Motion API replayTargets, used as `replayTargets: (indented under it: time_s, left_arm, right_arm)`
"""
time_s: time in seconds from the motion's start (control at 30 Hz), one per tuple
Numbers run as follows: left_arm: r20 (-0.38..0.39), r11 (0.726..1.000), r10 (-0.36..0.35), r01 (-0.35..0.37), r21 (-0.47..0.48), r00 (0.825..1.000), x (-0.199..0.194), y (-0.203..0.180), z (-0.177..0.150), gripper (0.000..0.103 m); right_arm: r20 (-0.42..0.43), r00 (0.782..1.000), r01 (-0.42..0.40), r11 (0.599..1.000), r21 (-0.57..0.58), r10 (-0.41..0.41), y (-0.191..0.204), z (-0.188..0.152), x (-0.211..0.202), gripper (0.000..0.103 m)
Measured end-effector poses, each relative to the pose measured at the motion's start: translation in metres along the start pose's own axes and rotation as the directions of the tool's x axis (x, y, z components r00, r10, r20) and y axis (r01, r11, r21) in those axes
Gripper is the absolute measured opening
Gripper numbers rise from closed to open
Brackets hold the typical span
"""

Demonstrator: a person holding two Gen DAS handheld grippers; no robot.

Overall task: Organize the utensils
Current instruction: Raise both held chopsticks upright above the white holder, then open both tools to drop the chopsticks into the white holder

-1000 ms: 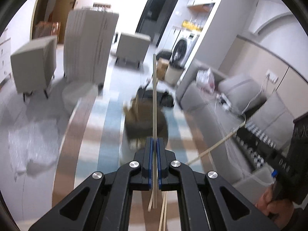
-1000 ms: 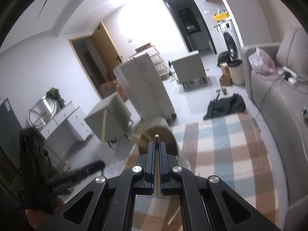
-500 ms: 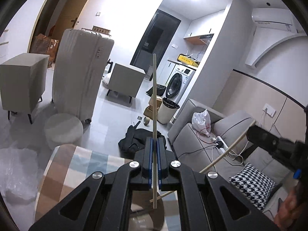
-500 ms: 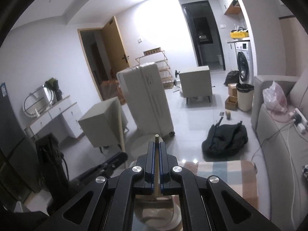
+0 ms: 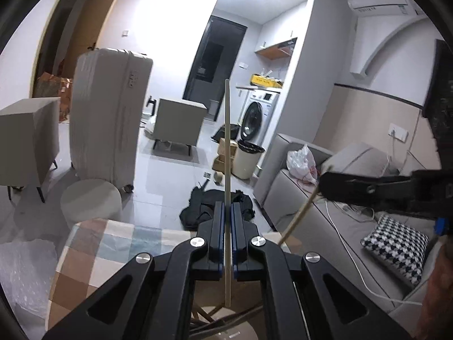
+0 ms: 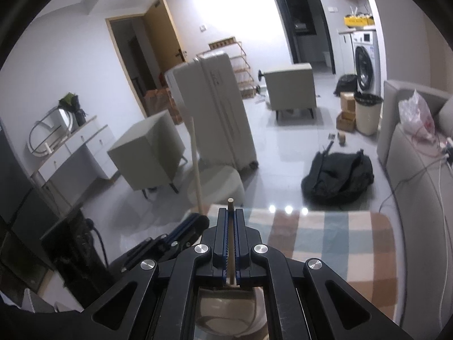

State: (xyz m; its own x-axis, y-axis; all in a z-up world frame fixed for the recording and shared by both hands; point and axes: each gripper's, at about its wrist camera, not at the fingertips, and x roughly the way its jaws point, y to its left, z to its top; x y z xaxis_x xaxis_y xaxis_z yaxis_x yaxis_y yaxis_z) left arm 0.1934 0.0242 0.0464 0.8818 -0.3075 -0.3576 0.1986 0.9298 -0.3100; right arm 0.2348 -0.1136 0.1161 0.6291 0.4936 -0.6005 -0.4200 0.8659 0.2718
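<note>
Chopsticks fill both tools. We see the left gripper (image 5: 228, 221) clamped on a pale chopstick (image 5: 227, 153) that stands upright, rising far above the pads and reaching below them. The right gripper (image 6: 231, 221) pinches a second chopstick (image 6: 231, 204), only its tip poking past the pads. Below lies a checked tablecloth (image 6: 325, 235) and a round beige holder (image 6: 226, 311) near the right gripper.

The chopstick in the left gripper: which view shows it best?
The left wrist view. There the chopstick runs nearly its full length, clamped between the shut left gripper and standing far beyond its fingertips. The right wrist view shows it only as a blurred pale stick rising from the left gripper at lower left.
</note>
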Motion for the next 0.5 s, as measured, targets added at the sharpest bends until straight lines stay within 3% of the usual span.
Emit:
replayTargets:
  time_s: [0.3, 0.33, 0.4, 0.5]
  left_arm:
    - [0.001, 0.999, -0.004, 0.004, 0.052, 1.0, -0.009, -0.004, -0.002, 0.0]
    - [0.005, 0.998, -0.004, 0.004, 0.057, 1.0, -0.011, -0.006, -0.002, 0.0]
    - [0.013, 0.997, -0.008, 0.007, 0.079, 1.0, -0.014, -0.009, -0.002, 0.0]
    - [0.018, 0.995, -0.011, 0.009, 0.101, 1.0, -0.015, -0.013, -0.003, 0.0]
  right_arm:
    - [-0.028, 0.997, -0.072, 0.994, 0.077, 0.074, -0.011, -0.003, 0.018, 0.008]
    - [-0.023, 0.996, -0.087, 0.993, 0.08, 0.089, -0.011, -0.001, 0.018, 0.01]
    - [-0.014, 0.993, -0.113, 0.99, 0.078, 0.115, -0.01, 0.005, 0.017, 0.027]
    - [0.022, 0.987, -0.163, 0.983, 0.083, 0.161, -0.009, 0.014, 0.015, 0.032]
